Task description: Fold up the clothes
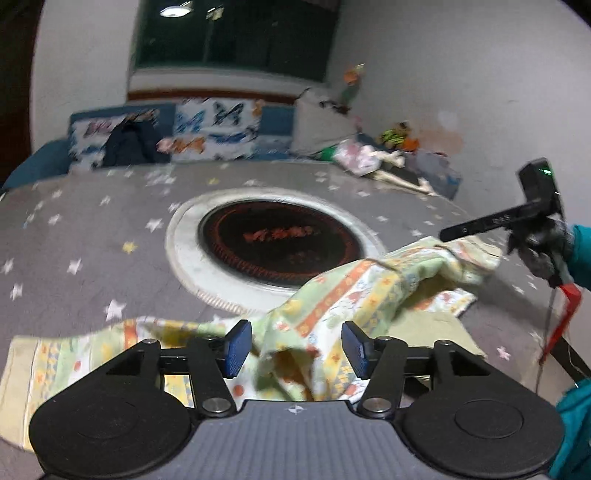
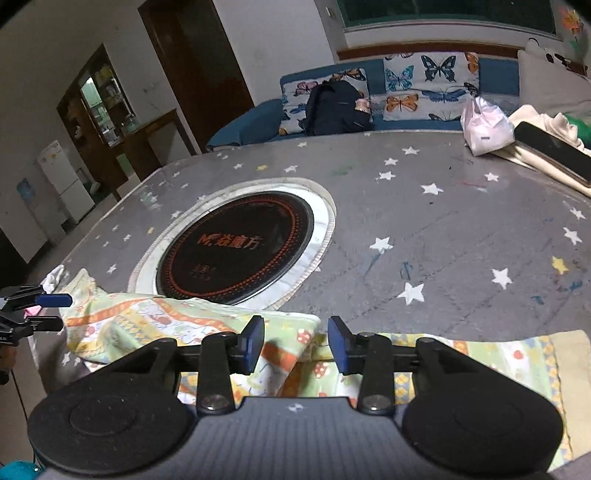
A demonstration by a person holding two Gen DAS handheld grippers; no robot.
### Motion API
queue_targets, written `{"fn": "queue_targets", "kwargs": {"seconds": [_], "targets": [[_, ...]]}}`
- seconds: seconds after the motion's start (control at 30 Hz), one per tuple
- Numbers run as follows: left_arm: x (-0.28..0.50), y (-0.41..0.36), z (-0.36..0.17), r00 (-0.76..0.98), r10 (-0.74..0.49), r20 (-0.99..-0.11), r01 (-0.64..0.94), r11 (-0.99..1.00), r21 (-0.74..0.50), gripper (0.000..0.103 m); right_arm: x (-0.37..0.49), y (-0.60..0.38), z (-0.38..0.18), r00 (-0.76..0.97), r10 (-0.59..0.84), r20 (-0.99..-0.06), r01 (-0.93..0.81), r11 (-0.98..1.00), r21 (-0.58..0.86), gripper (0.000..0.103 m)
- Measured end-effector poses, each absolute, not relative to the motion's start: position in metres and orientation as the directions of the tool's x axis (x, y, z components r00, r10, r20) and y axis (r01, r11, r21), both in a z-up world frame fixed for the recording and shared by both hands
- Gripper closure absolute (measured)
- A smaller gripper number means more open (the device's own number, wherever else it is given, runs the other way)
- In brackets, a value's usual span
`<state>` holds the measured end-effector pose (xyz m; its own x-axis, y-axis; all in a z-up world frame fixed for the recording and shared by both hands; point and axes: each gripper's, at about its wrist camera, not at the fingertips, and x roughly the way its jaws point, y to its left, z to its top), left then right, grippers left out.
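You are in a home living room: a sofa (image 2: 255, 122) with butterfly cushions (image 2: 430, 86) stands far, a refrigerator (image 2: 64, 182) far left, a star-patterned table (image 2: 461, 221) near.

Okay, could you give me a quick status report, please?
Both grippers, left and right, open. Patterned cloth rumpled on table, unfolded. Nothing in the way.

Lit dimly from a ceiling lamp (image 1: 173, 12) reflected in the dark window (image 1: 236, 33). Heavily motion-blurred throughout the left wrist view; comparatively sharp in the right wrist view. Strongly barrel-distorted and vignetted black toward all corners.
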<state>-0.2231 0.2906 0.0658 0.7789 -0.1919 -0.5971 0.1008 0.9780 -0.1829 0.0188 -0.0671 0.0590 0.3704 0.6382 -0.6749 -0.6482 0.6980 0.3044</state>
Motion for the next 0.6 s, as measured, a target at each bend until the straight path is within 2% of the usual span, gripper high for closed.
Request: {"fn": "queue_targets", "kwargs": {"seconds": [0.23, 0.27, 0.3, 0.37, 0.4, 0.5, 0.6], "targets": [[-0.213, 0.298, 0.051, 0.756, -0.183, -0.628, 0.011, 0.964, -0.267, 0.048, 0.017, -0.054, 0.051, 0.340, 0.636, -0.693, -0.663, 0.685, 0.303, 0.065], [-0.212, 0.298, 0.050, 0.753, -0.187, -0.631, 0.011, 0.962, -0.271, 0.054, 0.016, -0.052, 0.051, 0.337, 0.633, -0.697, -0.668, 0.682, 0.297, 0.065], [-0.211, 0.297, 0.049, 0.750, -0.195, -0.632, 0.019, 0.962, -0.274, 0.067, 0.016, -0.051, 0.051, 0.335, 0.631, -0.700, -0.674, 0.679, 0.291, 0.065], [-0.209, 0.295, 0.049, 0.748, -0.202, -0.632, 0.040, 0.964, -0.262, 0.074, 0.014, -0.050, 0.051, 0.329, 0.629, -0.704, -0.682, 0.674, 0.284, 0.065], [-0.208, 0.293, 0.050, 0.749, -0.202, -0.631, 0.050, 0.967, -0.250, 0.083, 0.014, -0.050, 0.051, 0.328, 0.628, -0.705, -0.686, 0.672, 0.279, 0.066], [-0.207, 0.288, 0.053, 0.755, -0.196, -0.625, 0.082, 0.975, -0.208, 0.088, 0.013, -0.050, 0.053, 0.329, 0.626, -0.708, -0.690, 0.671, 0.272, 0.066], [-0.205, 0.284, 0.058, 0.760, -0.199, -0.618, 0.109, 0.978, -0.180, 0.088, 0.015, -0.049, 0.052, 0.339, 0.611, -0.716, -0.681, 0.684, 0.261, 0.066]]}}
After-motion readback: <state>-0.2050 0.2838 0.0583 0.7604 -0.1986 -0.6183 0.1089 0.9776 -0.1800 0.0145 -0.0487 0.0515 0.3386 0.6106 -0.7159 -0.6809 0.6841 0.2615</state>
